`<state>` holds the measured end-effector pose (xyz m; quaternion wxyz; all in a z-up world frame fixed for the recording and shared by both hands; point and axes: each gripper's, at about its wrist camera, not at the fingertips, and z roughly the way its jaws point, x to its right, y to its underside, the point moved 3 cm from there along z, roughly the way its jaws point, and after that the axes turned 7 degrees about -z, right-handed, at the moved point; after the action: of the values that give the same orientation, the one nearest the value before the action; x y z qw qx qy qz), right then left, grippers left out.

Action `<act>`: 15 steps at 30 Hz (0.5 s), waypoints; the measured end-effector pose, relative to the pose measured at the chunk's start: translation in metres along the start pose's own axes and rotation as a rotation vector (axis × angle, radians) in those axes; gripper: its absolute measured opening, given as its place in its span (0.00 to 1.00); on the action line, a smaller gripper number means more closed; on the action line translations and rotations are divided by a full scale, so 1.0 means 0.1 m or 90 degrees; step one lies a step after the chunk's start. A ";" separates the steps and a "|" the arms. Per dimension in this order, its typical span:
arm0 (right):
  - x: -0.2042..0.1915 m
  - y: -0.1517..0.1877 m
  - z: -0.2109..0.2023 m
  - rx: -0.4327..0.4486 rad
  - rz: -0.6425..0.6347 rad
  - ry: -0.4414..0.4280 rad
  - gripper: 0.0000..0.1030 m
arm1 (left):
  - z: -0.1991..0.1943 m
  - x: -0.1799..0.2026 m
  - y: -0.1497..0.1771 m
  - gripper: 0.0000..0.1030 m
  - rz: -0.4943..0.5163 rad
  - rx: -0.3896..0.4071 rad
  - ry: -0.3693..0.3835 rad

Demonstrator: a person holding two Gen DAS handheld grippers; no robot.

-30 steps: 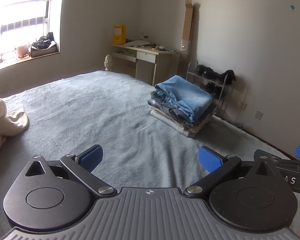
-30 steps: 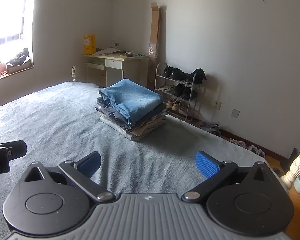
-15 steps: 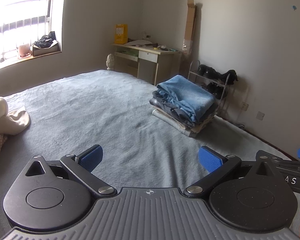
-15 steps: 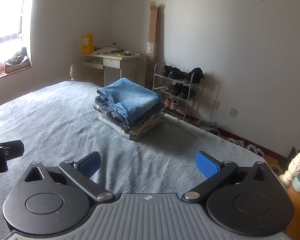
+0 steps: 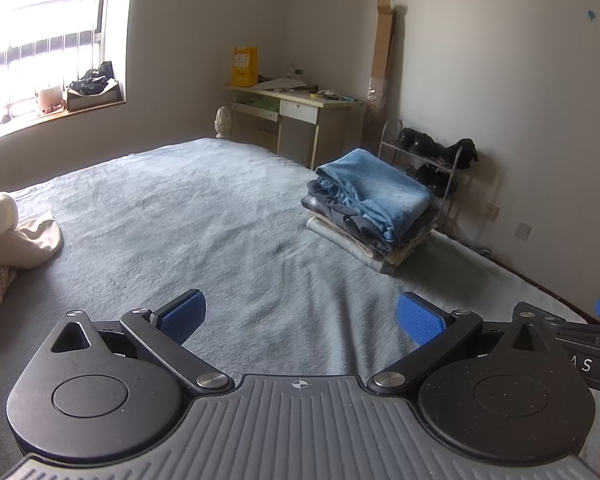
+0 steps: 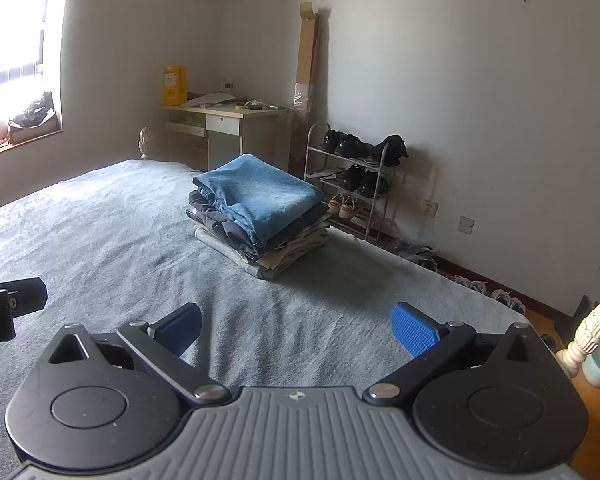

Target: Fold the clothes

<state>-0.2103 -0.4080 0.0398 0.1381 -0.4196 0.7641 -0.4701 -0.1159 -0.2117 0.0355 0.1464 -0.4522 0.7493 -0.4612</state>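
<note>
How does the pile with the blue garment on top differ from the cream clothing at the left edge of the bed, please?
The blue-topped pile is folded flat and squarely stacked in layers; the cream clothing lies crumpled and loose. The pile shows blue, dark grey and beige layers; the cream heap is pale, with a patterned piece beside it. The pile sits near the bed's right edge, the cream clothing far left. Both rest on the grey bedcover, untouched by either tongs.

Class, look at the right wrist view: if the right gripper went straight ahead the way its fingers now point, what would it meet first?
Probably the grey bedspread, short of the stack of folded clothes; the open right gripper seems tilted down, though depth is unclear.
</note>
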 end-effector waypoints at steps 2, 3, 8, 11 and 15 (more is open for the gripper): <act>0.00 0.00 0.01 -0.001 0.000 0.000 1.00 | 0.01 0.01 0.00 1.00 0.000 -0.001 0.000; 0.00 0.00 0.01 -0.001 0.000 0.000 1.00 | 0.01 0.01 0.00 1.00 0.000 -0.001 0.000; -0.01 0.00 0.02 -0.001 0.000 0.001 1.00 | 0.00 -0.01 0.00 1.00 -0.002 -0.003 0.000; -0.01 0.00 0.02 -0.001 0.001 0.002 1.00 | 0.00 -0.01 0.00 1.00 -0.003 -0.004 0.000; -0.01 0.00 0.02 -0.003 0.001 0.002 1.00 | 0.01 0.00 0.00 1.00 -0.004 -0.005 0.000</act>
<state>-0.2087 -0.4084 0.0389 0.1363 -0.4184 0.7658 -0.4690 -0.1152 -0.2118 0.0350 0.1431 -0.4555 0.7495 -0.4586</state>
